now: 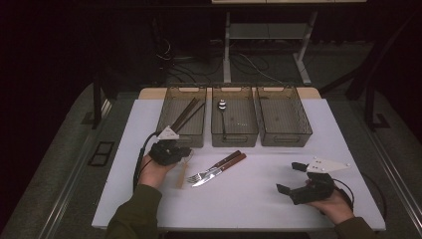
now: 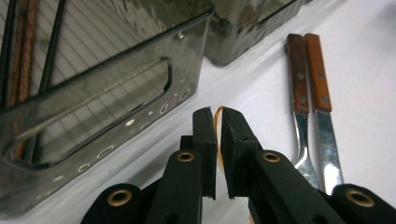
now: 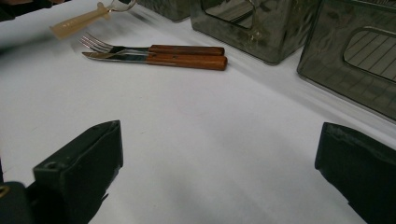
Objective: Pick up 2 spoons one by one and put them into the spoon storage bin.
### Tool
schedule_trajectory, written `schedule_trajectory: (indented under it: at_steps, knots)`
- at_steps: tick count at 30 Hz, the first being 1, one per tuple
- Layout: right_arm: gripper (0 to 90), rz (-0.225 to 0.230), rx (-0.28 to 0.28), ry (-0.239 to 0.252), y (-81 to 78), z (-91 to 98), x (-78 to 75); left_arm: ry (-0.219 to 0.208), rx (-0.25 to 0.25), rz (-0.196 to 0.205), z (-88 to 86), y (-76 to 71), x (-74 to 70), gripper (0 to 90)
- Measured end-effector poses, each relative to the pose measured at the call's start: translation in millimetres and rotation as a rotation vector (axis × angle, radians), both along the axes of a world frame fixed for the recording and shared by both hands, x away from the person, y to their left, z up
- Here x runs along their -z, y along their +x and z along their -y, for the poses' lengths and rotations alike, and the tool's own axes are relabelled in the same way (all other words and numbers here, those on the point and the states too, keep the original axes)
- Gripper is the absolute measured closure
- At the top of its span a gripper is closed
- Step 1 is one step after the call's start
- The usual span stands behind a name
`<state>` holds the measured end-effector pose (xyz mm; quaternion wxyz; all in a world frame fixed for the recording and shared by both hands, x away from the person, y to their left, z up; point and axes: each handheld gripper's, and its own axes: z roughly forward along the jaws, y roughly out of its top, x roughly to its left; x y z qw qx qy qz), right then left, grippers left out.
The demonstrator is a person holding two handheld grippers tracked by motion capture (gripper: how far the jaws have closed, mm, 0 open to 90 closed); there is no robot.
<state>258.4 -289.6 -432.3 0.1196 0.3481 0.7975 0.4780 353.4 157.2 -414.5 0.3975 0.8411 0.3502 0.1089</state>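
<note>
The pale plastic utensil [image 1: 182, 172] lies near the left tray [image 1: 183, 115], left of the fork [image 1: 211, 171]. It looks light, thin and slippery. The left gripper [image 2: 218, 122] pinches its end, jaws almost closed; the right gripper [image 1: 293, 178] rests wide open, empty.

Fork [image 1: 198, 175] & knife [image 1: 219, 171] by 3 bins [image 1: 284, 137].

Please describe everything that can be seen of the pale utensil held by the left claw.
The pale utensil looks like translucent beige plastic, with a flat handle that widens toward its free end. The left claw is shut on its other end, so that end is hidden. In the high view it slants down toward the white table, beside the fork, apart from it.
</note>
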Motion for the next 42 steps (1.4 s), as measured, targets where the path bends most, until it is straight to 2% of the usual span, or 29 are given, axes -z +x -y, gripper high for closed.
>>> schedule_trajectory:
  at_steps: [5, 9, 16, 28, 42]
  knots:
    - [1.2, -0.001, 0.001, -0.001, 0.2, 0.0, 0.1, -0.005, 0.021, 0.025, 2.3, -1.8, -7.3, 84.5]
    - [1.2, -0.002, 0.002, 0.000, 0.3, 0.2, 0.1, -0.027, 0.039, 0.046, 4.7, -2.1, -13.8, 84.5]
    - [1.2, -0.005, 0.005, 0.001, 0.7, 0.4, 0.2, -0.035, 0.080, 0.061, 13.5, 1.2, -24.8, 84.6]
    - [1.2, -0.006, 0.006, 0.004, 0.4, 1.0, 0.1, -0.044, 0.127, 0.110, 34.9, 16.1, -50.7, 84.5]
    - [1.2, -0.005, 0.005, 0.004, 0.4, 1.0, 0.2, -0.047, 0.138, 0.146, 54.0, 35.6, -69.3, 84.5]
